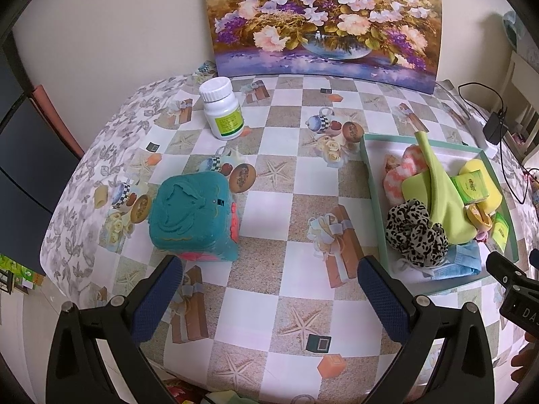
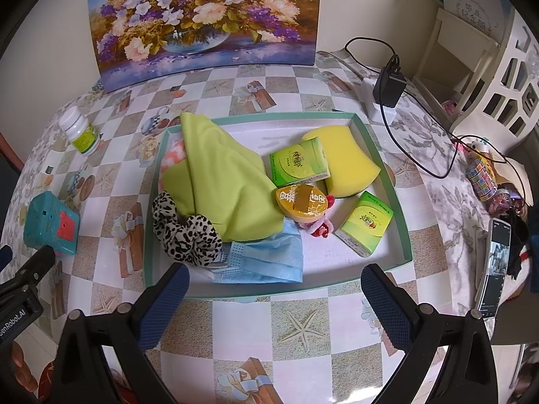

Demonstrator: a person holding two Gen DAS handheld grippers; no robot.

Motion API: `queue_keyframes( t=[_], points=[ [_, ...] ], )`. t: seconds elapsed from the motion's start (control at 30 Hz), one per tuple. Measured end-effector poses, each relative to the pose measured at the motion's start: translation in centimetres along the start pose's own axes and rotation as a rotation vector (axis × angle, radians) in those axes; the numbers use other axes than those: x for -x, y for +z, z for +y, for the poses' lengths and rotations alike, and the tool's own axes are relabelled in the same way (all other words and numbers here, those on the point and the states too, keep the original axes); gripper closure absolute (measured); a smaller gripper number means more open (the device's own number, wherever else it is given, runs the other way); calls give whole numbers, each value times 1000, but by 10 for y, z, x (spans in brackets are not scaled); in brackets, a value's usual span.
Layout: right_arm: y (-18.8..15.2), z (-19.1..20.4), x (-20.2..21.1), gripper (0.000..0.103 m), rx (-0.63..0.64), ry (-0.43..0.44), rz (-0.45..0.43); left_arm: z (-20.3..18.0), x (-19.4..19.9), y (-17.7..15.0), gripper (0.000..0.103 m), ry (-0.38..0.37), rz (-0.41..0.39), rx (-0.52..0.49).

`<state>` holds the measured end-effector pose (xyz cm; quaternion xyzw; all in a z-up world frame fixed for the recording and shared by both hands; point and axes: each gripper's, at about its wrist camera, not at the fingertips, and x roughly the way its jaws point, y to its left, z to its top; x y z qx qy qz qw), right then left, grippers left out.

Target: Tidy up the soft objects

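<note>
I see both my left tongs and right tongs spread wide, gripping nothing. The soft things (green cloth, sponge) sit mid-frame in the tray.

This is a lived-in home. The bench wears a printed oilcloth of checks, starfish, teapots and gift boxes. Far ahead of the left hand-held gripper, a flower painting leans against a plain cream wall. Ahead and right of the right hand-held gripper a black charger sits in a white power strip with its cable trailing over the cloth, beside a white lattice rack. A phone lies close on that side, and a white pill bottle stands ahead-left of the left one.
</note>
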<state>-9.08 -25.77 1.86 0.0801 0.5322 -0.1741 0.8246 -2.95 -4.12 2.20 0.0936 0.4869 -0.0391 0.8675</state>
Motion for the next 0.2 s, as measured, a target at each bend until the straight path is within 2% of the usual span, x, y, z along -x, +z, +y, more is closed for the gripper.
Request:
queue_keyframes(
  t=[0.2],
  points=[
    [0, 0, 0, 0, 0, 0, 0, 0, 1, 1, 0, -6, 0, 3]
  ],
)
